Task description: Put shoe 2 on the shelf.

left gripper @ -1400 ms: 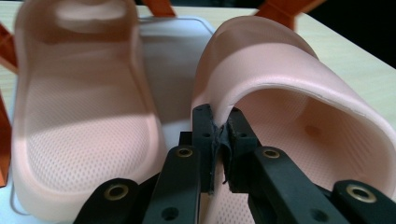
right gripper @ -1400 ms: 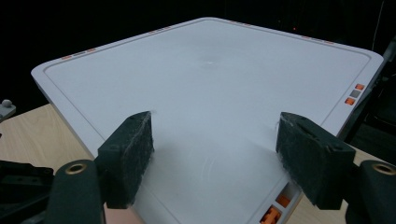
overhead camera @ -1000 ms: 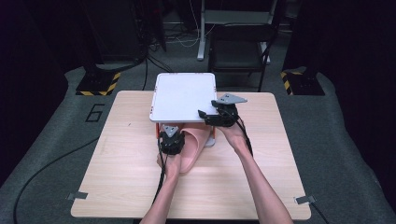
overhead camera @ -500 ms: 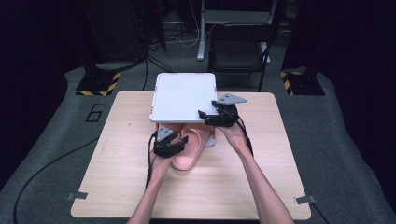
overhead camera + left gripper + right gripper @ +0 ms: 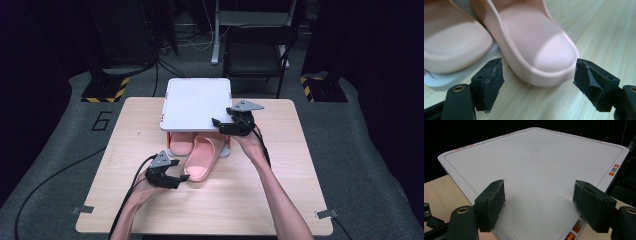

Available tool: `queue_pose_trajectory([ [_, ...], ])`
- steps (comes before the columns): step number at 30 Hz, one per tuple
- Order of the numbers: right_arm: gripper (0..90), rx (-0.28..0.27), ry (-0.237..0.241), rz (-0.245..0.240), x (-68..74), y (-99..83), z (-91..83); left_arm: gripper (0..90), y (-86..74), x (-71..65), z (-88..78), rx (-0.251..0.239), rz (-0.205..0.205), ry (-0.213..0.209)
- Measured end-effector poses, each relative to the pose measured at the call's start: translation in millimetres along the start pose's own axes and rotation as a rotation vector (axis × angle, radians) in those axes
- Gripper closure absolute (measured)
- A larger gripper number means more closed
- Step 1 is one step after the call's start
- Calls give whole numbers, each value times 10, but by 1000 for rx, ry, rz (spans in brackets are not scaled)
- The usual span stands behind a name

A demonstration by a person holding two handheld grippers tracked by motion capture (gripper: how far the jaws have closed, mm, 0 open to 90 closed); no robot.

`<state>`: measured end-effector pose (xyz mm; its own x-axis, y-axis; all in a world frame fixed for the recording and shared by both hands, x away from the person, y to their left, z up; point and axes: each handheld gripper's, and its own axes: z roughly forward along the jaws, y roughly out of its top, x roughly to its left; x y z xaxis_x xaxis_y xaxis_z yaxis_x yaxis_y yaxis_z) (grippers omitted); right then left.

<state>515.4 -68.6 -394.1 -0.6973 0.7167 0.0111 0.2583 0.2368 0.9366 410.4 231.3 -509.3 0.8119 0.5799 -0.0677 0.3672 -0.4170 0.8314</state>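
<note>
Left gripper (image 5: 176,177) sits low on the table (image 5: 280,205), jaws spread wide and holding nothing. In the left gripper view its two pads (image 5: 492,80) flank the rounded heel end of the nearer pink slipper (image 5: 536,47) without touching it, probably lined up to close on the heel or to nudge it. That slipper (image 5: 202,157) lies angled, its toe end tucked under the white rack (image 5: 197,102) and its heel sticking out onto bare wood toward the person. The heel is the only part free to grab, hence the low approach from the front.

A second slipper (image 5: 181,145) sits just beside it to the left and further in under the rack, on the rack's lower shelf, its edge visible in the left gripper view (image 5: 454,42). It looks already stowed; the angled one looks half in.

Right gripper (image 5: 222,124) is up at the rack's front right corner, jaws also apart and gripping nothing. In the right gripper view the flat white top (image 5: 536,167) spreads out beyond the pads, the gripper low over its near corner; contact can't be told. Likely it is there to steady the rack so it doesn't slide when the slipper gets pushed.
</note>
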Motion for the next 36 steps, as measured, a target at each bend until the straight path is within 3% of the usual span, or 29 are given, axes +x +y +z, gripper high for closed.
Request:
queue_pose_trajectory([
  [4,254,2,2,-6,-7,3,-2,254,-38,-61,90,43,33,-36],
  [12,254,1,2,-8,-9,4,0,307,43,-77,214,29,31,4],
  [13,254,0,2,-9,-9,4,2,315,63,-77,243,16,17,7],
  [14,254,0,2,-9,-9,4,2,315,84,-66,264,13,18,19],
  [15,254,0,2,-9,-8,4,3,320,101,-76,298,0,-12,25],
  [16,254,0,1,-8,-7,4,3,327,127,-63,325,-5,4,45],
  [18,254,0,1,-9,-8,4,2,334,165,-77,390,-25,-31,54],
  [19,254,0,2,-9,-9,4,1,335,218,-96,473,-30,-56,83],
  [25,254,1,1,-5,-6,3,0,337,366,-91,679,-41,-74,148],
  [28,254,0,1,-9,-8,4,2,342,416,-77,792,-71,-123,183],
  [32,254,1,1,-9,-7,4,1,345,467,-68,914,-89,-154,221],
  [36,254,2,0,-5,-5,2,-1,340,530,-62,987,-71,-141,246],
])
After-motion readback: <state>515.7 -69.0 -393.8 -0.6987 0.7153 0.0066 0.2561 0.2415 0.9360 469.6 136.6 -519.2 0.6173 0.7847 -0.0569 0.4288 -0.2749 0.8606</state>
